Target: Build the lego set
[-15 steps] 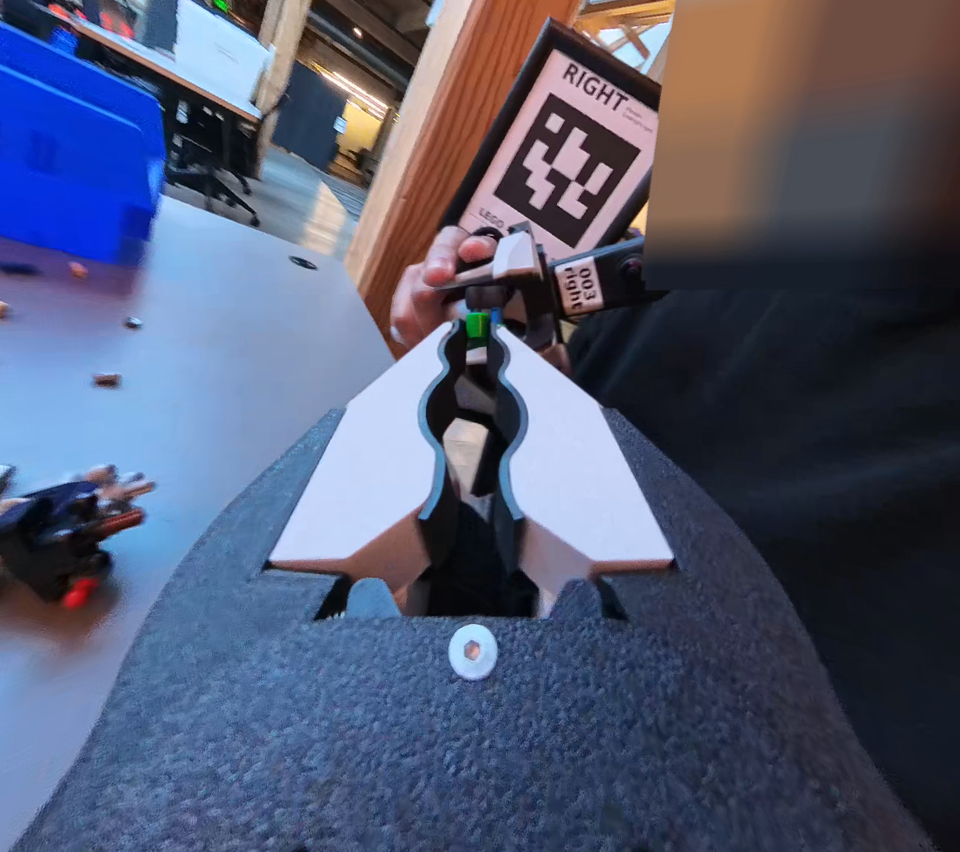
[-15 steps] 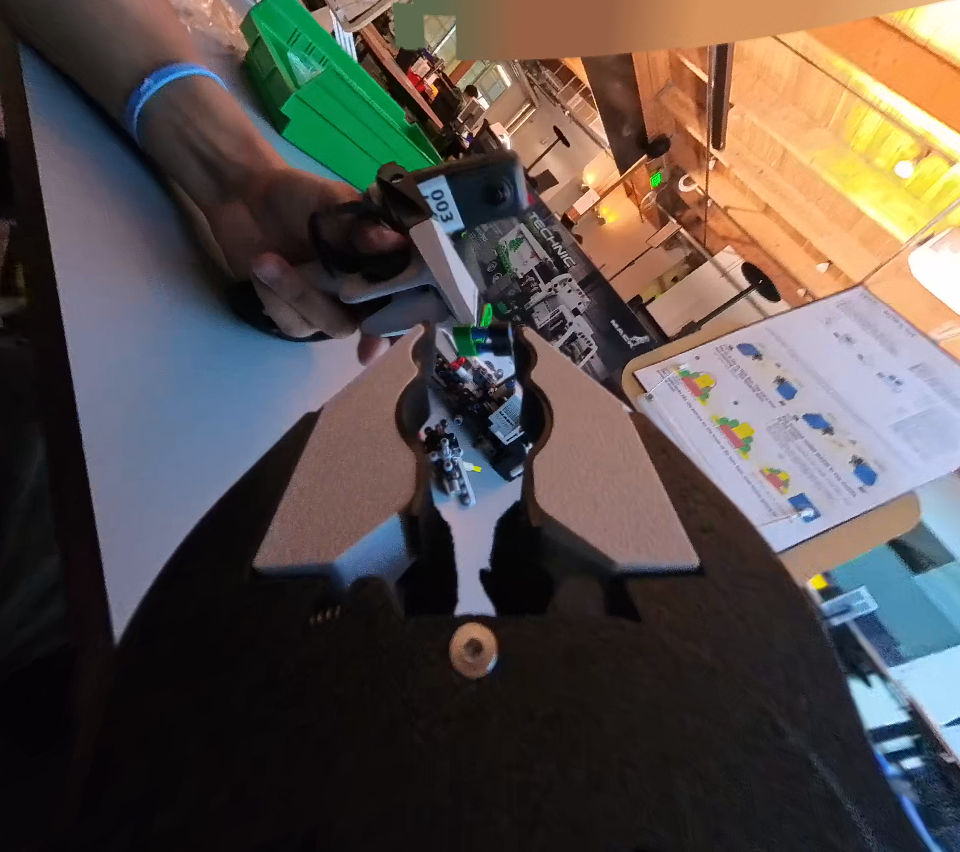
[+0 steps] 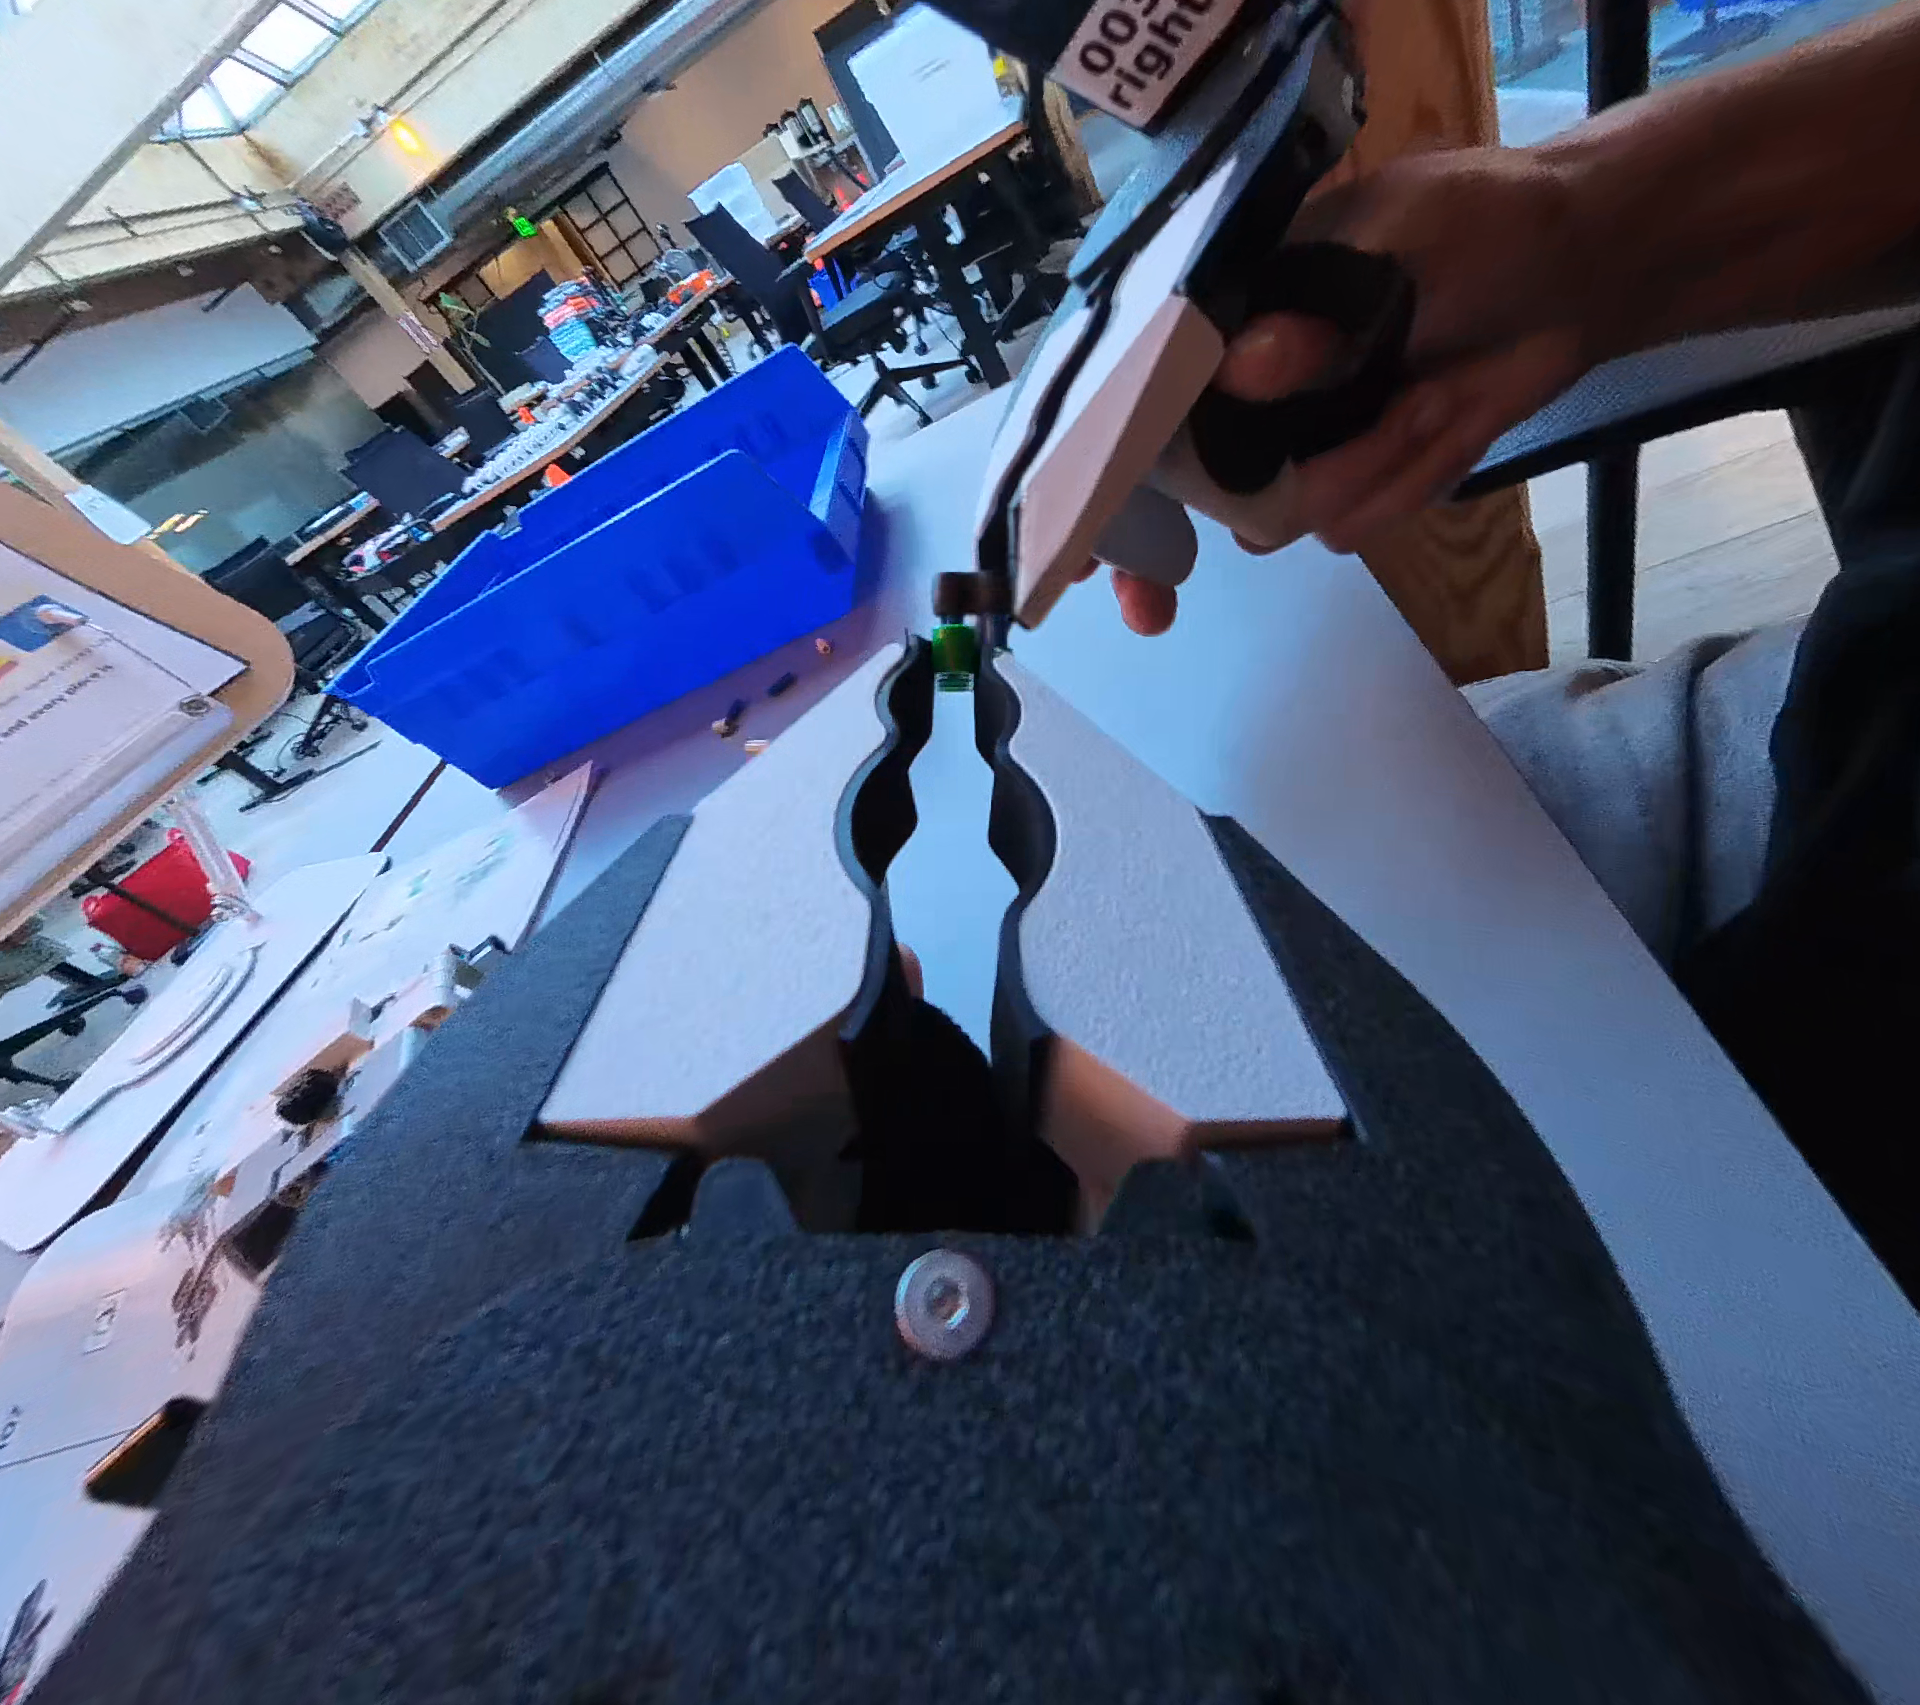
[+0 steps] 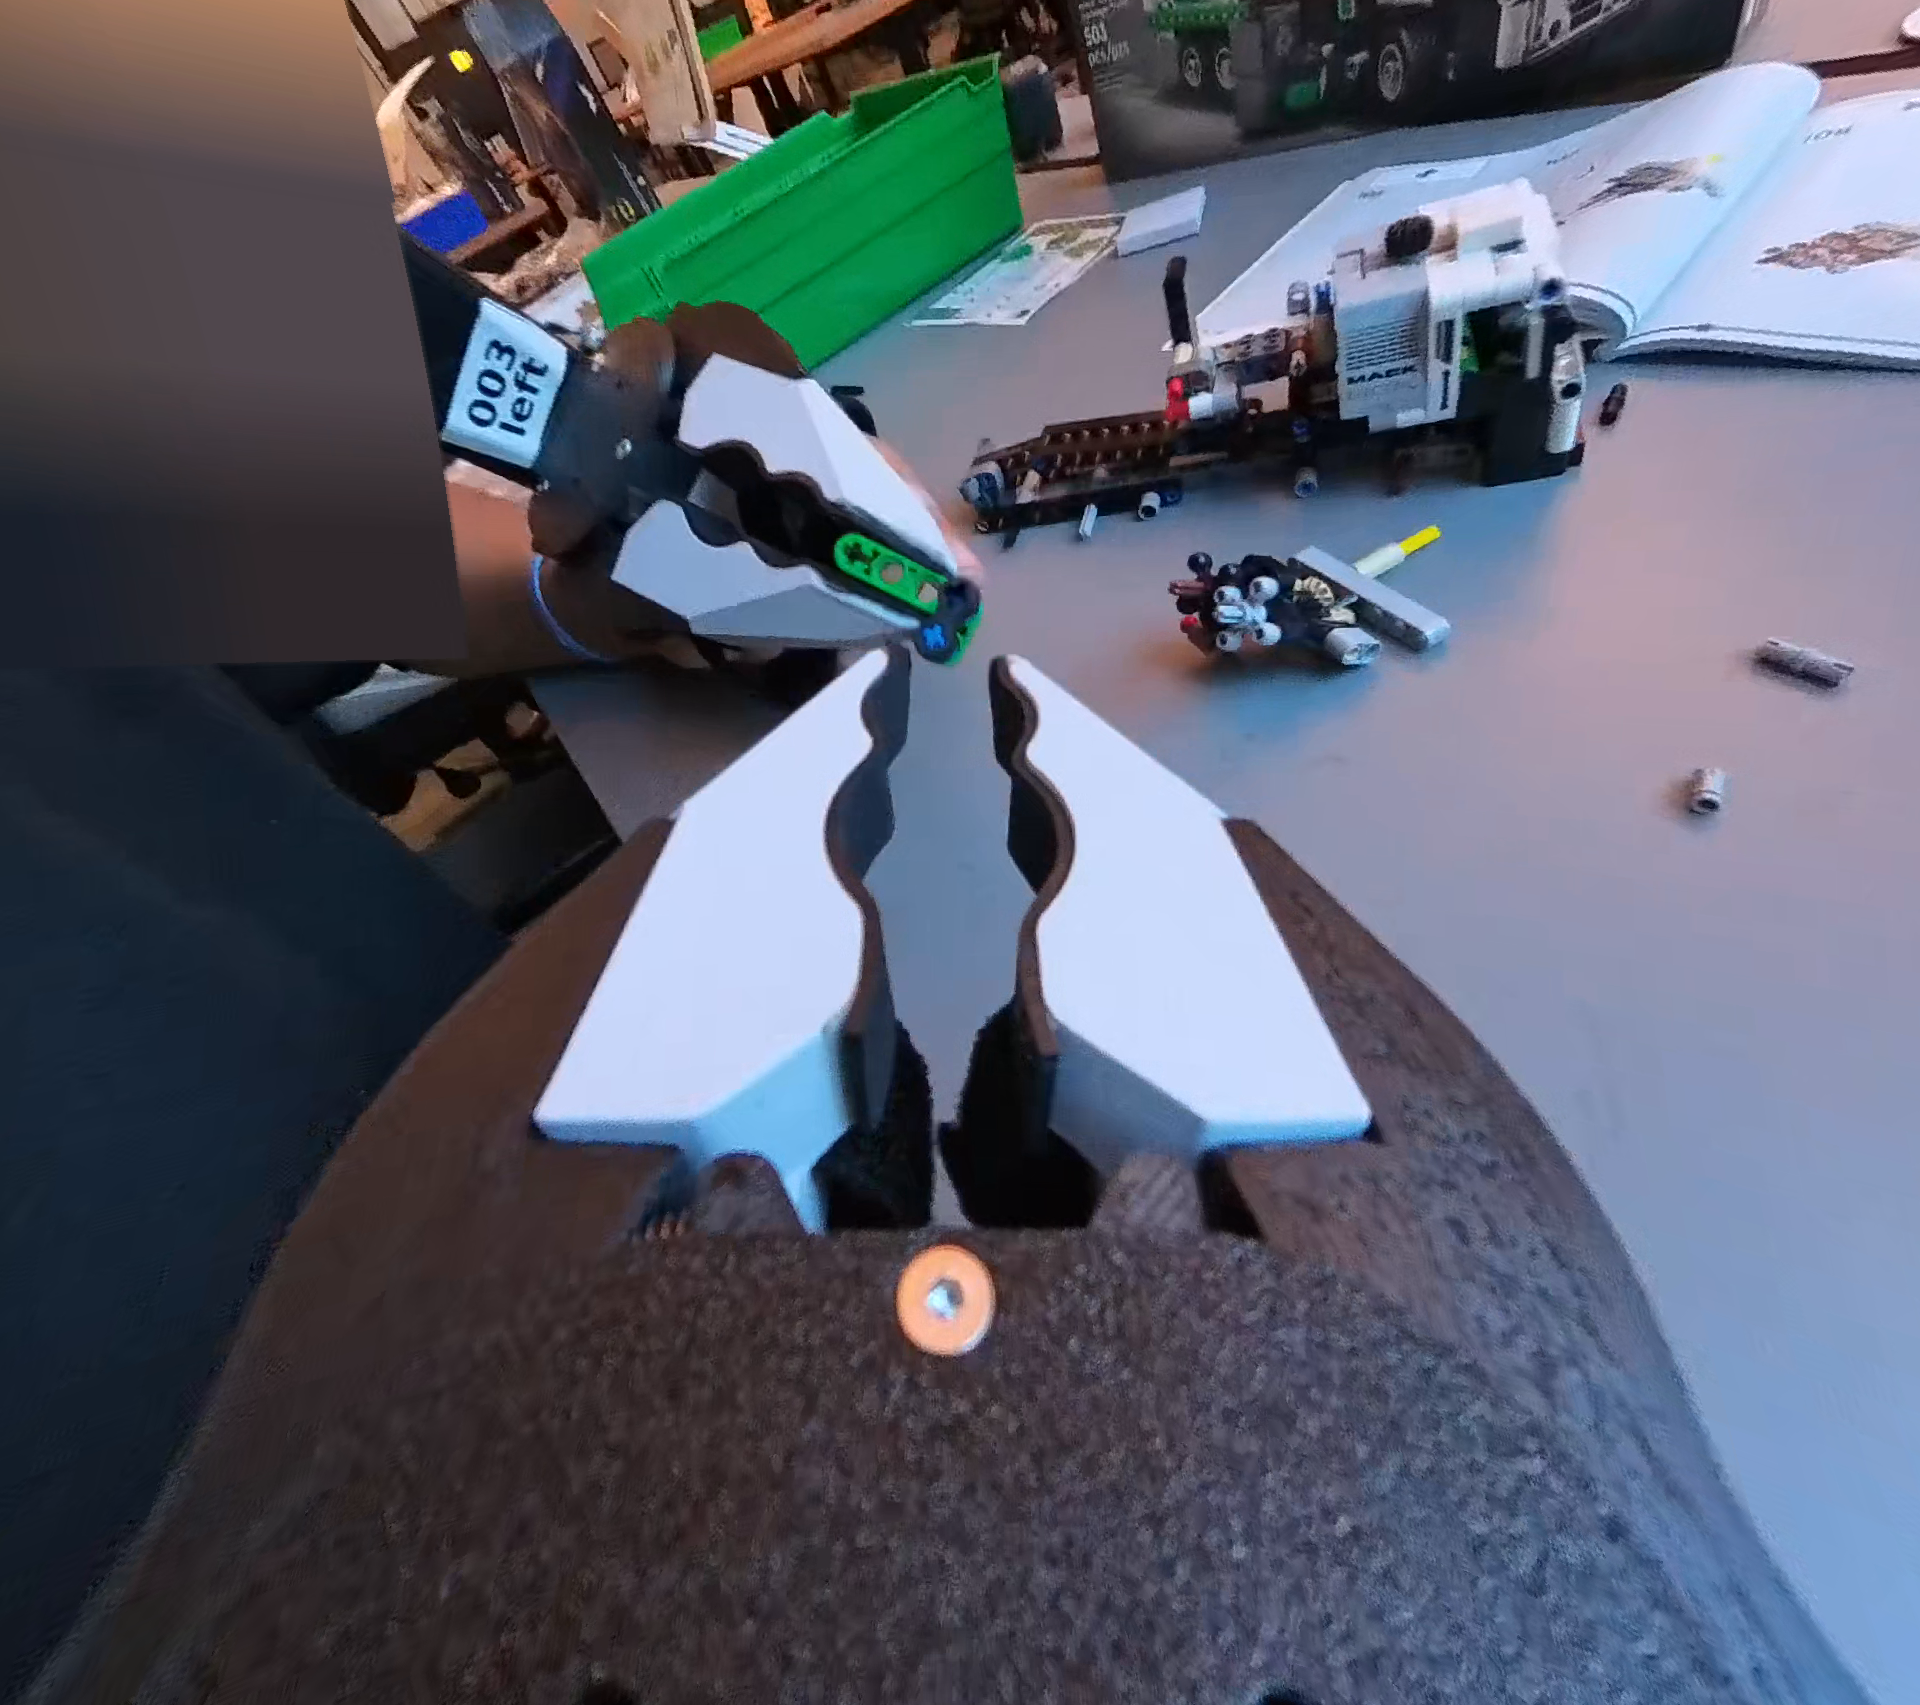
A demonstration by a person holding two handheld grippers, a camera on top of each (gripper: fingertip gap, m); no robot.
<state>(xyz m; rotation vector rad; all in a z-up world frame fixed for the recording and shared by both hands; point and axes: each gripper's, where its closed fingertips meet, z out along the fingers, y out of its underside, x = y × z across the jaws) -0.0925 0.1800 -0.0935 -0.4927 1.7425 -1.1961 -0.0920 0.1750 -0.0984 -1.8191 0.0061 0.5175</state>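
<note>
Left tongs (image 4: 961,606) clamp a green beam (image 4: 891,573); right tongs (image 4: 943,679) stand parted, empty. Step judged: fitting a pin; alignment needed next.

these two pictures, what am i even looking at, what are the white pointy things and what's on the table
No robot here: a person holds a hand-squeezed two-finger gripper in each hand, with a camera on each looking along its white fingers. One picture comes from the left gripper, the other from the right gripper. The left one pinches a small green lego beam; the right one's fingers are apart and empty. On the grey table lie a half-built white truck, a smaller black sub-assembly, loose pins, an open instruction booklet, and green and blue bins.
</note>
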